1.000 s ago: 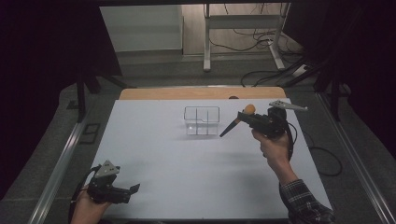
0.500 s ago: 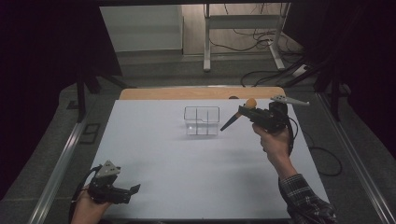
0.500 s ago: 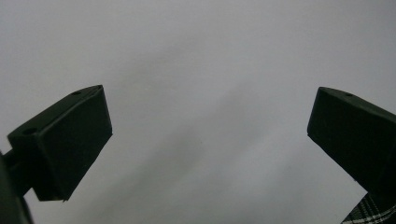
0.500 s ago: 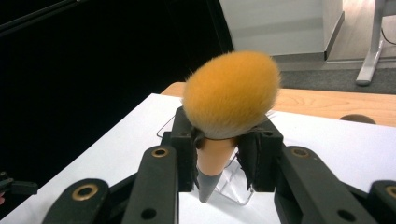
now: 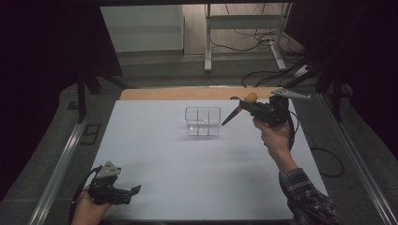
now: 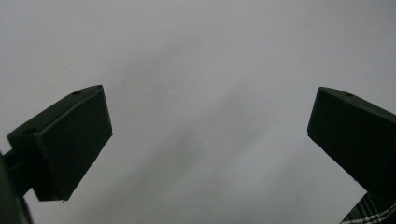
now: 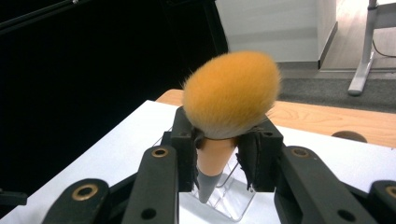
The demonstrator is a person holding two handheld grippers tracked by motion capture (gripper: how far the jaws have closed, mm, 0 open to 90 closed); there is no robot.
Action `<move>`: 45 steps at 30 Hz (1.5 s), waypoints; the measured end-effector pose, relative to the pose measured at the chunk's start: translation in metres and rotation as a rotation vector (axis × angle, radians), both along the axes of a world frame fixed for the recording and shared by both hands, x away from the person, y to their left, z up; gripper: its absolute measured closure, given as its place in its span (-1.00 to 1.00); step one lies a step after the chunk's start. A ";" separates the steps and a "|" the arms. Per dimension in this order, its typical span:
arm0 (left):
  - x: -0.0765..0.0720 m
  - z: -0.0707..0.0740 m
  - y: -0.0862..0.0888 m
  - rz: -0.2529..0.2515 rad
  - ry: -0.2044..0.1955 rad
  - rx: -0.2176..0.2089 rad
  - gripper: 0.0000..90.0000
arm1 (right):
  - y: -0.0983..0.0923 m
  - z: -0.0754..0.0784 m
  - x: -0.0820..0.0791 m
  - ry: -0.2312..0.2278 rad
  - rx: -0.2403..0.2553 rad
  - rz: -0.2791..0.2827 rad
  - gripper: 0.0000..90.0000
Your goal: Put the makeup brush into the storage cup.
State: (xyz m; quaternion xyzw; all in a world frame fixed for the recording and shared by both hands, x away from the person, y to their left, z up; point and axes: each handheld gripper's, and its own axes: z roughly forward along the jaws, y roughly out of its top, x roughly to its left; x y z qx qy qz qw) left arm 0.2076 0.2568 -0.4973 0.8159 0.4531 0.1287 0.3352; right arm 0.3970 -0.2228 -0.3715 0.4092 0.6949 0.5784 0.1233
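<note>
The right claw is pinching an orange makeup brush, carrying it just beside the clear divided box on the bench. Next, I'd say, it is lowering the handle into a compartment. The left claw is resting spread.

Orange-bristled brush (grey-tipped handle), clear organiser, plaid sleeve.

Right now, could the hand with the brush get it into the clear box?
Probably yes. The right tongs grip the brush just beside the clear box, whose top is open, and nothing stands between them.
</note>
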 end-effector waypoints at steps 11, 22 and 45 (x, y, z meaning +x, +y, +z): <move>0.000 0.000 0.000 0.001 0.001 -0.003 -0.99 | 0.010 0.011 0.009 -0.029 -0.037 -0.001 0.53; 0.000 0.000 0.001 0.000 0.001 -0.003 -0.99 | 0.025 0.018 0.017 -0.054 -0.078 -0.001 0.53; 0.000 0.000 0.001 -0.002 0.001 -0.006 -1.00 | 0.051 0.013 0.032 -0.084 -0.160 0.005 0.53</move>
